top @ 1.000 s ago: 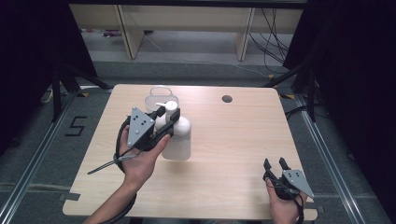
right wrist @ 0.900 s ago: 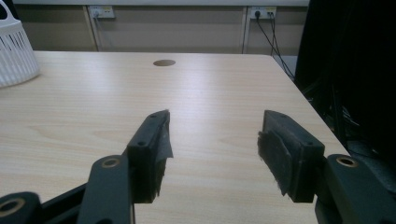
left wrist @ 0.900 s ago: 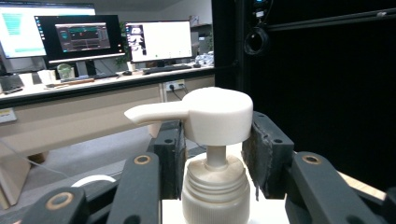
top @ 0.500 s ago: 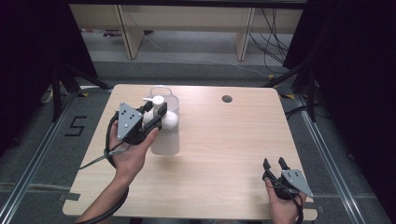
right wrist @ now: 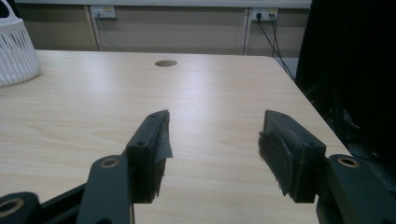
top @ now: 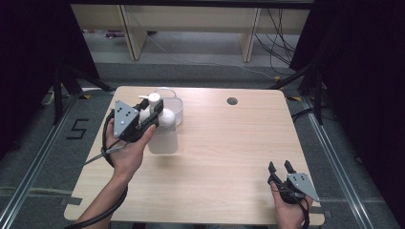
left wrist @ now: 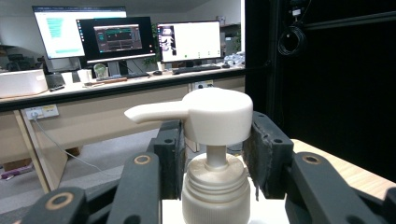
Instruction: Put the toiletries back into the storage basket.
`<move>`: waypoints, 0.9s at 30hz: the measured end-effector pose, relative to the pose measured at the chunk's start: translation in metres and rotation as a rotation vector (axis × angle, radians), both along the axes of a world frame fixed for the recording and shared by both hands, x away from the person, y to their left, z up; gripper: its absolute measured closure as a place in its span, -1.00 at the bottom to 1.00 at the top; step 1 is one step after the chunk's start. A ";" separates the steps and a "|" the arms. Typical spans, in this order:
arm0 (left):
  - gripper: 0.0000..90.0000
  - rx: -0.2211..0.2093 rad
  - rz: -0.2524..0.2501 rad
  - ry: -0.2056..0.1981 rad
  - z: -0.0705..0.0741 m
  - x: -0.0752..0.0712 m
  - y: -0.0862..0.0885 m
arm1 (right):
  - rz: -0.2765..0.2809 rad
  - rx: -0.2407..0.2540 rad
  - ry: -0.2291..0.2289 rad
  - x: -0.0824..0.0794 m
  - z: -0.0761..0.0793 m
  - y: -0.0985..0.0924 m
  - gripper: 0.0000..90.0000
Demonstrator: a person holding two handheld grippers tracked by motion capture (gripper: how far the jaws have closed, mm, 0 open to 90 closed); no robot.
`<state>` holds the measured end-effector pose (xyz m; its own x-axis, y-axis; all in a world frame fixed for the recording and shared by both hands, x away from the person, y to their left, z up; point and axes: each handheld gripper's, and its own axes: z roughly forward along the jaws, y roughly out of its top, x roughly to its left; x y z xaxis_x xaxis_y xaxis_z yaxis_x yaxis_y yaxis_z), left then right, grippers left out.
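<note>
A white pump bottle (top: pixel 163 135) is held upright just in front of a white basket (top: pixel 175 109) at the table's far left. My left gripper (top: pixel 152 116) is shut on the bottle's neck. In the left gripper view the two black pads clamp either side of the neck (left wrist: pixel 215 161), under the pump head (left wrist: pixel 205 114), whose spout points left. My right gripper (top: pixel 281 166) rests low near the table's front right corner. Its jaws stand open with nothing between them, and bare wood shows in the gap of the right gripper (right wrist: pixel 215 135).
The wooden table (top: pixel 229 143) has a round cable hole (top: pixel 232 101) near its far edge. The basket's ribbed side (right wrist: pixel 14 51) shows at the far left of the right gripper view. Floor rails and dark stands flank the table.
My left gripper has carried the pump bottle to the left and a little farther away, closer to the basket. The right gripper has stayed where it was.
</note>
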<state>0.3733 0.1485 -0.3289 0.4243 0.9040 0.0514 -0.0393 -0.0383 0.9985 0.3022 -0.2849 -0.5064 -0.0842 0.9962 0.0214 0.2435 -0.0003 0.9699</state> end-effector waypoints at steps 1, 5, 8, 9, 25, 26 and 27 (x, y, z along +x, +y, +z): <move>0.32 0.003 0.003 0.000 0.000 0.001 0.001 | 0.002 -0.009 -0.009 0.001 0.000 -0.001 -0.05; 0.32 0.000 0.015 -0.002 0.001 0.006 0.003 | -0.004 -0.022 -0.014 0.001 0.000 -0.001 -0.05; 0.32 0.003 0.023 -0.004 0.002 0.009 0.005 | -0.007 -0.038 -0.018 0.001 -0.001 -0.001 -0.05; 0.32 0.002 0.025 -0.006 0.002 0.011 0.005 | -0.006 -0.036 -0.019 0.001 -0.001 -0.001 -0.05; 0.32 -0.008 0.058 -0.007 0.009 0.029 0.004 | -0.007 -0.012 0.000 0.001 -0.001 0.000 -0.06; 0.32 -0.009 0.057 -0.008 0.009 0.030 0.004 | 0.000 0.000 0.003 0.001 -0.001 0.001 -0.06; 0.32 -0.007 0.058 -0.008 0.010 0.030 0.004 | -0.002 0.001 0.004 0.001 -0.001 0.001 -0.06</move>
